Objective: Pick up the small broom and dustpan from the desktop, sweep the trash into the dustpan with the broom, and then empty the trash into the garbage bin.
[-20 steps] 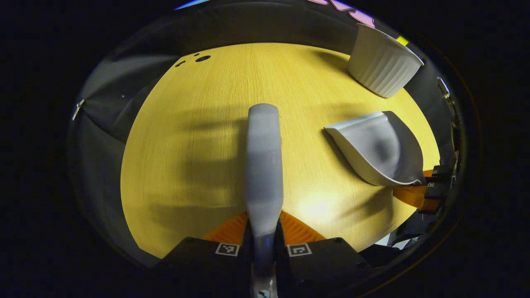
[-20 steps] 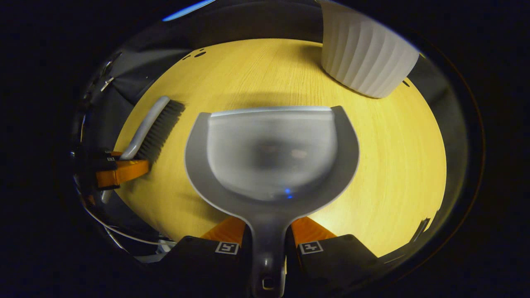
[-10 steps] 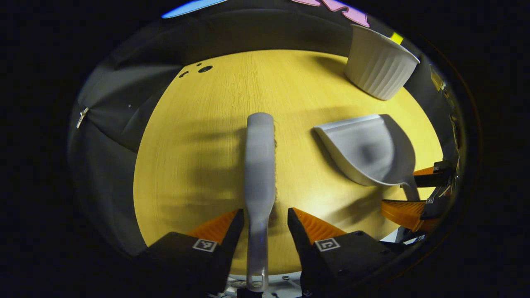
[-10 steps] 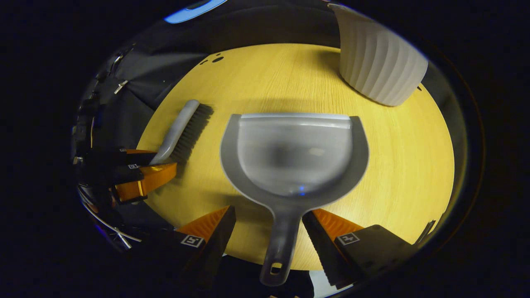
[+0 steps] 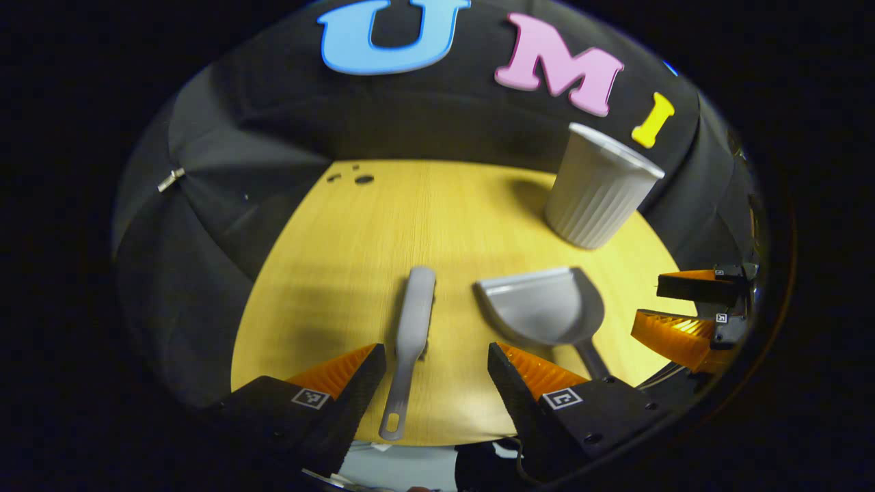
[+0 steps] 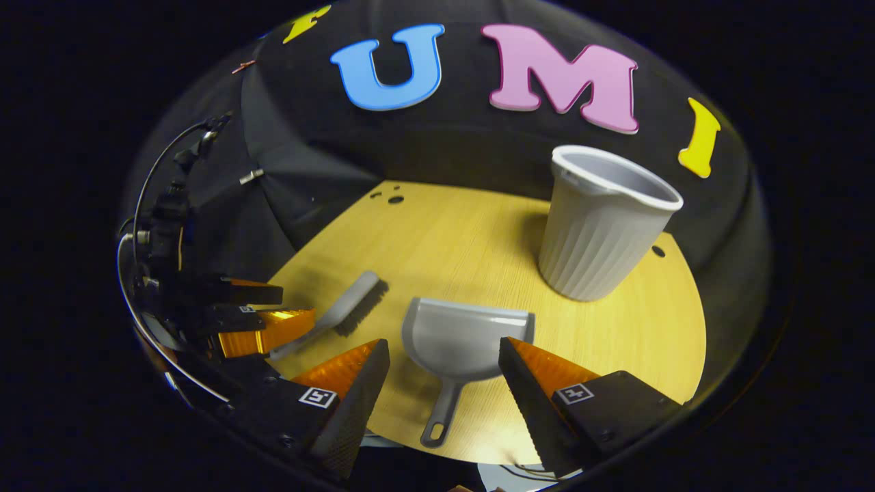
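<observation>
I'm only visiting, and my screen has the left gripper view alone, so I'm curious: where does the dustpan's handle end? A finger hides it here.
Observer: In the right gripper view the dustpan handle ends in a hanging hole. It lies on the table between the right gripper's spread jaws, untouched.
Operator: Does the broom have bristles?
Observer: Yes, the broom has dark bristles along the side facing the dustpan.
Operator: Can you see into the bin?
Observer: The bin's inner wall shows through its open mouth, but the bottom is hidden.

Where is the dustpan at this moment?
The dustpan lies flat on the yellow desktop, apart from the open right gripper, with the broom to its left and the white bin behind it.
</observation>
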### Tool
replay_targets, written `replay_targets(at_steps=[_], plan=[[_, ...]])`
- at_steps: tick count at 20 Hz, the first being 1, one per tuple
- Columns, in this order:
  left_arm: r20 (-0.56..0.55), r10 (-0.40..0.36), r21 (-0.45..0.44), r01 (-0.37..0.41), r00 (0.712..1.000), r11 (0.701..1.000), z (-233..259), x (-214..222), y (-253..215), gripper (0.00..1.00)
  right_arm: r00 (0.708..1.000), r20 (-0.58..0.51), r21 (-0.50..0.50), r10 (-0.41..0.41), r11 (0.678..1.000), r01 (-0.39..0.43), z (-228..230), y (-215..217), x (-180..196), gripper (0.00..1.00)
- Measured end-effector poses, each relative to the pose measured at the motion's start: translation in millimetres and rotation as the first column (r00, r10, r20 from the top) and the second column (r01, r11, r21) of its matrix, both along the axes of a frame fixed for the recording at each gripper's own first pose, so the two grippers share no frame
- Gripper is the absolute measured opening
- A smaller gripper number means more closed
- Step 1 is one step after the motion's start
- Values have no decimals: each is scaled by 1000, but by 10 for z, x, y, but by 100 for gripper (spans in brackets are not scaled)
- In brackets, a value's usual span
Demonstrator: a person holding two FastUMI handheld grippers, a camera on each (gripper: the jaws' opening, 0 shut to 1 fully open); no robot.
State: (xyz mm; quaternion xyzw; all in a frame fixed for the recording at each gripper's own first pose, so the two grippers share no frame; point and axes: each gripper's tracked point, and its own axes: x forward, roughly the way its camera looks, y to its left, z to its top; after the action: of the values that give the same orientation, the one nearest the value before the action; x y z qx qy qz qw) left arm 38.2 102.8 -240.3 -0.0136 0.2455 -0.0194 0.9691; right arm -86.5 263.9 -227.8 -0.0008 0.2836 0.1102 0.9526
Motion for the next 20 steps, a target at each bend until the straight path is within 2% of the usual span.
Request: replay_targets(at_steps=[2, 4, 9, 10, 12, 15, 17, 20], plan=[[143, 29, 12, -31, 989, 999, 451, -100, 20, 97, 994, 109, 11, -18, 1000, 16, 285, -49, 52, 99], [272, 68, 35, -81, 960, 996, 846, -241, 50, 97, 976, 213, 6, -37, 999, 36, 569, -104, 96, 99], [536, 95, 38, -136, 839, 990, 1543, -661, 19, 96, 898, 437, -20, -48, 998, 63, 1133, -217, 65, 99], [567, 89, 37, -133, 819, 990, 1645, -731, -2, 96, 893, 448, -45, -47, 996, 74, 1159, -241, 54, 99], [588, 54, 53, -106, 807, 993, 1722, -791, -41, 96, 894, 446, -80, -38, 993, 82, 1189, -272, -37, 100], [647, 16, 95, -101, 762, 990, 1883, -926, -42, 97, 879, 475, -61, -39, 995, 77, 1341, -271, -209, 98], [641, 14, 69, -76, 767, 995, 1918, -1039, -100, 97, 878, 476, -50, -53, 995, 87, 1379, -272, -224, 98], [628, 19, 23, -43, 778, 999, 1821, -941, -132, 97, 861, 505, -42, -66, 994, 101, 1506, -237, -232, 98]])
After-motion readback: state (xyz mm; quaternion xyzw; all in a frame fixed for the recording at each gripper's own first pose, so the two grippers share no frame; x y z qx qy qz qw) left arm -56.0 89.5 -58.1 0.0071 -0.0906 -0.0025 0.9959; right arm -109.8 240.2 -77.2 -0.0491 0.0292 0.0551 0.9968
